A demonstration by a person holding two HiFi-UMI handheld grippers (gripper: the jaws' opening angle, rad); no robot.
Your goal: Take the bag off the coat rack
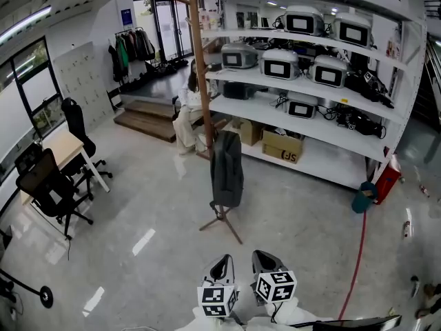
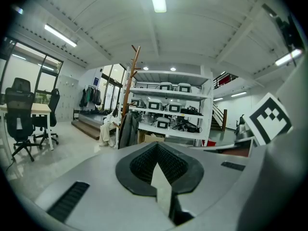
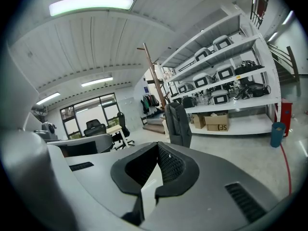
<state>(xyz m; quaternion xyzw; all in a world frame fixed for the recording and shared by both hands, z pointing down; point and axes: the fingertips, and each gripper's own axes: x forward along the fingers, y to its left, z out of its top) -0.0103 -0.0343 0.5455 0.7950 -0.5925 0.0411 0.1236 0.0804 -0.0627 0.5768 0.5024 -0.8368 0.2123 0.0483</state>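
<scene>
Foreground: the left gripper (image 1: pixel 222 262) and the right gripper (image 1: pixel 265 257) are sitting side by side at the bottom of the head view, both pointing toward the middle of the room. In each gripper view the jaws are lying pressed together, with nothing between them.

Middle ground: the floor (image 1: pixel 138 205) is lying bare between the grippers and the coat rack (image 1: pixel 200 67), a wooden pole standing upright on spread legs. The bag (image 1: pixel 227 169), dark grey, is hanging low on the rack, just above the legs and well apart from both grippers. In both gripper views it is showing straight ahead beyond the jaw tips. A red hose (image 1: pixel 358 254) is running across the floor at the right, ending near a teal bin (image 1: pixel 363 198).

Left side: two black chairs (image 1: pixel 48 185) are standing beside a desk (image 1: pixel 62 147) near the windows.

Background: a white shelf unit (image 1: pixel 310 109) is standing behind the rack, carrying rows of grey devices, with boxes (image 1: pixel 282 145) on its lowest level. A person (image 1: pixel 189 116) in light clothing is sitting just behind the pole, beside low wooden steps (image 1: pixel 148 119).
</scene>
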